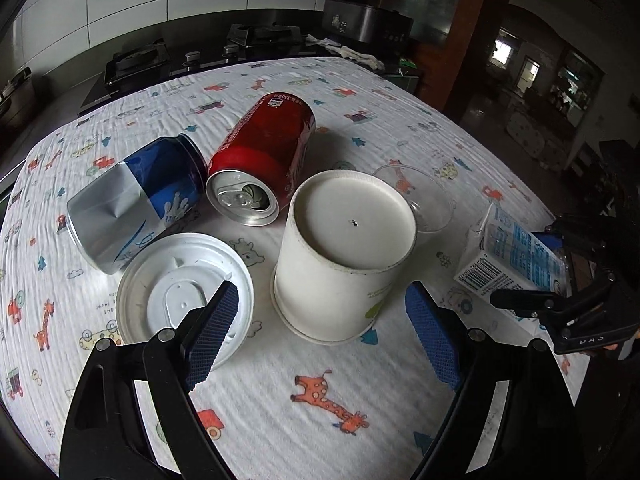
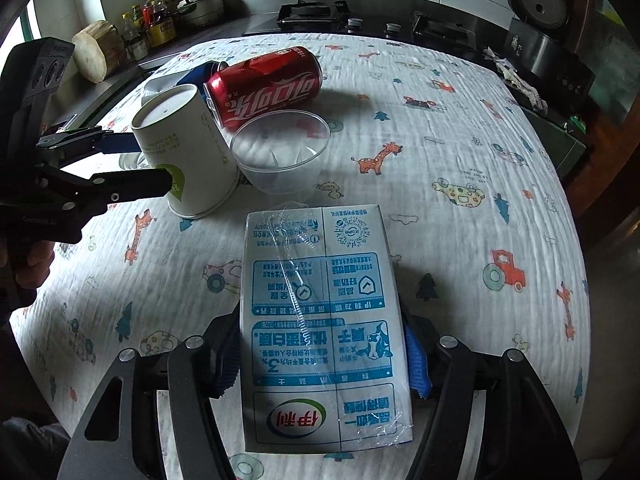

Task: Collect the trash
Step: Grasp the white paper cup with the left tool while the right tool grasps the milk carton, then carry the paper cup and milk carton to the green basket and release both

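Right gripper point(image 2: 320, 364) clamping white-and-blue printed milk carton point(image 2: 324, 320) between blue pads; carton lying flat on animal-print tablecloth point(image 2: 440, 152), extending toward 12 o'clock. Left gripper point(image 1: 324, 336) standing wide, gripping nothing; upturned white paper cup point(image 1: 340, 256) sitting at 12 o'clock, just beyond fingertips.

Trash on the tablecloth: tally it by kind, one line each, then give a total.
Cans: 2, the red can and the dented blue and silver can
Paper cups: 1, the white paper cup, upside down
Lids: 1, the white lid
Clear plastic cups: 1, the clear cup
Milk cartons: 1, the milk carton
Total: 6
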Demonstrator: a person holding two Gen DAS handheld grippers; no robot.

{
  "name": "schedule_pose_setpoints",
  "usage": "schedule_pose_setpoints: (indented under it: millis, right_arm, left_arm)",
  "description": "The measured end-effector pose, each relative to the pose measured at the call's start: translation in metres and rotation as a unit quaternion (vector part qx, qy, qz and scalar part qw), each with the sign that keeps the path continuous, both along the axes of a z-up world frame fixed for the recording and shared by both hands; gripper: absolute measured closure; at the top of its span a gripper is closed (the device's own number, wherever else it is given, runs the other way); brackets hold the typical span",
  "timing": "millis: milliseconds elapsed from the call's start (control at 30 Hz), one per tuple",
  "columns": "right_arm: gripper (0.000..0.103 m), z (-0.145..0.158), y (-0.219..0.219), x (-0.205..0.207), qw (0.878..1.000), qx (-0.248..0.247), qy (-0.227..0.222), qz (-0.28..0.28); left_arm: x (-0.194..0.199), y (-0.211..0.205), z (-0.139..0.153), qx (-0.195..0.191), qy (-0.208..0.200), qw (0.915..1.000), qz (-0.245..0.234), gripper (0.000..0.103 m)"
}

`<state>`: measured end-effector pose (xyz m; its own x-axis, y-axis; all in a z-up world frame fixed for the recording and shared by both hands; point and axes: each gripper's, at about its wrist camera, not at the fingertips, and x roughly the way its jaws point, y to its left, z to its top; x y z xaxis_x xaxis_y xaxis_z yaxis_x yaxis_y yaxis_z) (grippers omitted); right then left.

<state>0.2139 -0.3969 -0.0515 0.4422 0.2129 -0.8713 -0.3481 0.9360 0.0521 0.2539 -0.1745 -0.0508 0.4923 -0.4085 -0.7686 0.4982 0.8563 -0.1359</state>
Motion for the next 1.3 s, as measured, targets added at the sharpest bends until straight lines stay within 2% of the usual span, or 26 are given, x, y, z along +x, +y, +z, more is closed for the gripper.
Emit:
schedule_pose_setpoints:
  millis: [200,333,700,900,1100,1300]
  right_arm:
    - [0.04,0.0,-0.002,-0.006,1.0,0.002,-0.001,-0.005]
    - [0.04,0.002,-0.002,-0.01,1.0,0.002,-0.003,-0.01]
    - [0.04,0.02,0.019,-0.026,1.0,0.004,-0.015,0.006]
    - [0.04,0.036,0.054,-0.033,0.999,0.011,-0.029,0.035]
    - [0.04,0.05,0.104,-0.035,0.996,0.017,-0.039,0.079]
    - [0.04,0.062,0.164,-0.036,0.99,0.025,-0.049,0.129]
  left_arm:
    - [0.007,-0.007,-0.001,-0.015,0.003,0.9999,-0.006,0.02]
    - [0.008,-0.012,-0.004,-0.018,0.012,0.9997,-0.014,0.04]
    - [-0.015,0.015,0.013,-0.044,-0.005,0.999,-0.002,0.041]
    - [-0.035,0.061,0.037,-0.06,-0.029,0.9974,0.028,0.041]
    - [-0.056,0.123,0.055,-0.058,-0.052,0.9939,0.078,0.041]
    - [-0.078,0.201,0.066,-0.049,-0.068,0.9852,0.149,0.041]
